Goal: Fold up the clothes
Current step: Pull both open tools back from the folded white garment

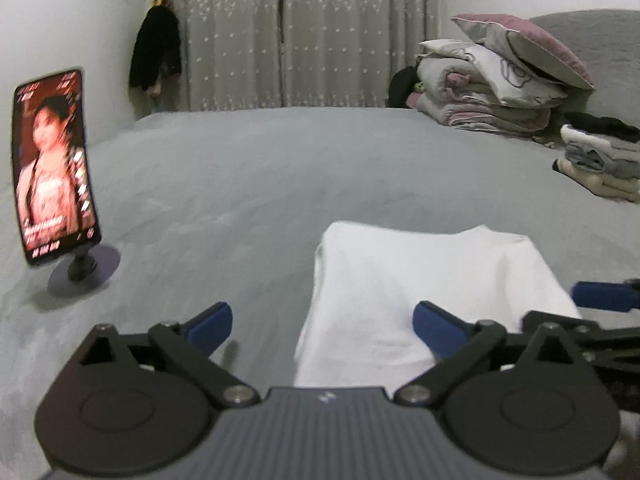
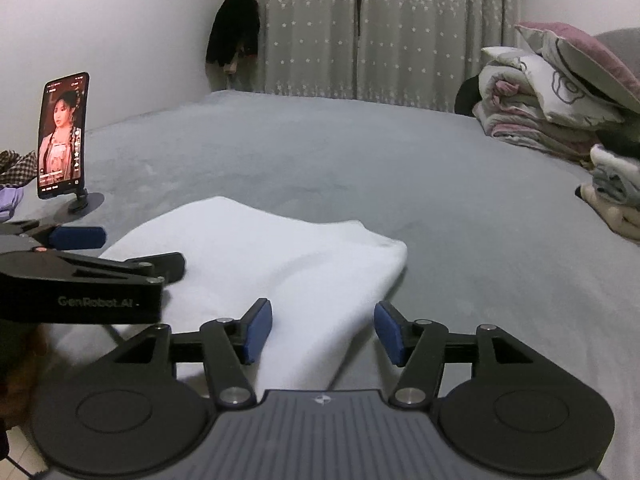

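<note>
A folded white garment lies flat on the grey bed near its front edge. My left gripper is open over the garment's near left corner, its right blue pad above the cloth and its left pad over bare bed. In the right wrist view my right gripper is open astride the garment's near right edge, nothing pinched between its pads. The left gripper shows from the side there, resting over the cloth's left part. A blue fingertip of the right gripper pokes in at the left view's right edge.
A phone on a round stand plays a video at the bed's left. Stacked quilts and pillows and a pile of folded clothes sit at the right. Curtains hang behind; loose clothes lie far left.
</note>
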`<state>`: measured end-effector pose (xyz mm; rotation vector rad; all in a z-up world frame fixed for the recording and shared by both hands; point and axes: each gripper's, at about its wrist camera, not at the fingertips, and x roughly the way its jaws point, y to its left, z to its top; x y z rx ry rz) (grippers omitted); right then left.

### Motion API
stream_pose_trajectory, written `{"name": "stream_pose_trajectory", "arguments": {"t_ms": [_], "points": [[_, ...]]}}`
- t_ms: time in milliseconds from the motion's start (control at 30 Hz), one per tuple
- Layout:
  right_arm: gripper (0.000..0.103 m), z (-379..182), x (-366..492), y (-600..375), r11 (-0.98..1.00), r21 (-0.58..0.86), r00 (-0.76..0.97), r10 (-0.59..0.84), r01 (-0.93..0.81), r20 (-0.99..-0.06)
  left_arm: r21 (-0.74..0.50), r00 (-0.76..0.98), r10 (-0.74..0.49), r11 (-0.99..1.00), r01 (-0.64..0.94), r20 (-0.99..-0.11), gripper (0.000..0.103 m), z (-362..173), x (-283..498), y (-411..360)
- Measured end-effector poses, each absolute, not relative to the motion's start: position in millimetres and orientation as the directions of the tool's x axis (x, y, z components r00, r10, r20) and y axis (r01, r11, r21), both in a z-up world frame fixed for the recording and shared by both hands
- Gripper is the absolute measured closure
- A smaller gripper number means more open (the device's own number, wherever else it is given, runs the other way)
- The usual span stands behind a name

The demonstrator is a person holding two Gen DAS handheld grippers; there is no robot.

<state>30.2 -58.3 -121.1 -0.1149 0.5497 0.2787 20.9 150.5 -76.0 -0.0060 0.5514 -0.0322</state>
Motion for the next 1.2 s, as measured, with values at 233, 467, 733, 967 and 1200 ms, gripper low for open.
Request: {"name": "stream_pose_trajectory", "arguments": {"t_ms": [233,467,733,967,1200], "points": [[0.037,-123,14,-78,0.963,0.017,0.816,0.237,-0.269,-0.527,-0.133,0.852,-0.056,0.991,-0.016,-0.521,0.0,-88,11,173],[0.035,-125,-2,-93,0.965,0.06,0.812,0.246,-0.254,-0.53,-0.129,0.869,0.006,0.988,-0.081,-0.495,0.0,-91,-1,175],[0.035,-123,-13,-107,0.964,0.12,0.791,0.263,-0.238,-0.552,-0.103,0.873,0.074,0.985,-0.14,-0.482,0.0,-97,-18,174],[0.035,-120,-23,-126,0.977,0.131,0.806,0.211,-0.166,-0.553,-0.133,0.872,0.095,0.975,-0.18,-0.481,0.002,-87,-28,181],[0.066,-106,-18,-104,0.973,0.107,0.849,0.231,-0.204,-0.476,-0.169,0.887,0.108,0.965,-0.203,-0.448,0.017,-76,-23,179]]}}
